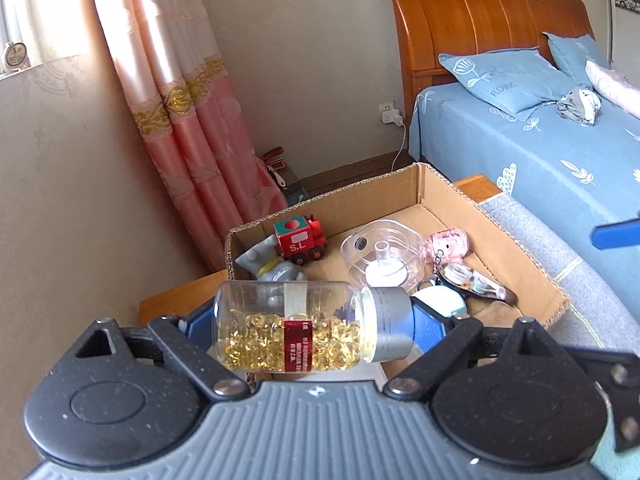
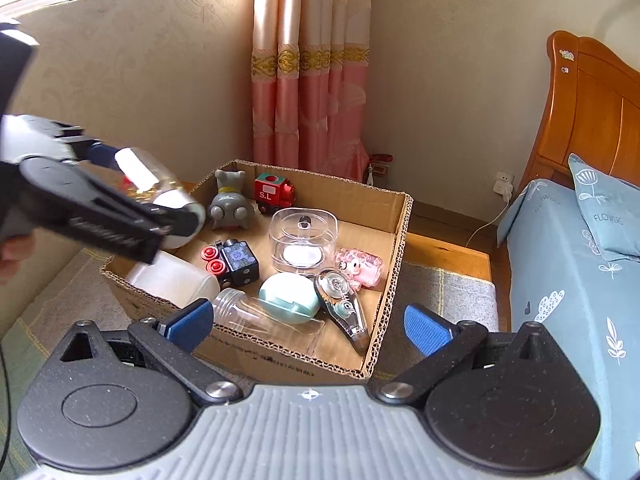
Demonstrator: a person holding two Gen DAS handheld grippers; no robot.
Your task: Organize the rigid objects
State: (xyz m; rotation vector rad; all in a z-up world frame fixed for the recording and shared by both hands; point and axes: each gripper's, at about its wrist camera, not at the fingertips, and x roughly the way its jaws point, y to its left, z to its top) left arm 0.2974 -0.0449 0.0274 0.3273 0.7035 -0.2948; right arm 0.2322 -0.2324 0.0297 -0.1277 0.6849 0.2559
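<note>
My left gripper (image 1: 312, 320) is shut on a clear capsule bottle (image 1: 296, 326) with yellow softgels, a red label and a grey cap, held sideways above the near edge of a cardboard box (image 1: 448, 188). In the right wrist view the left gripper (image 2: 160, 204) holds the bottle (image 2: 156, 184) over the box's left side (image 2: 396, 220). My right gripper (image 2: 308, 324) is open and empty, just in front of the box. Inside lie a red toy train (image 2: 276, 194), a grey figure (image 2: 230, 202), a clear case (image 2: 304, 240), a pink toy (image 2: 360, 266) and a mint case (image 2: 288, 294).
The box stands on a grey mat (image 2: 448, 292) over a wooden stand. A bed with blue sheets (image 2: 572, 280) and wooden headboard (image 2: 592, 116) is on the right. Pink curtains (image 2: 312, 80) and a wall lie behind. A black toy (image 2: 236, 260), a clear jar (image 2: 272, 320) and a white tub (image 2: 172, 280) are also in the box.
</note>
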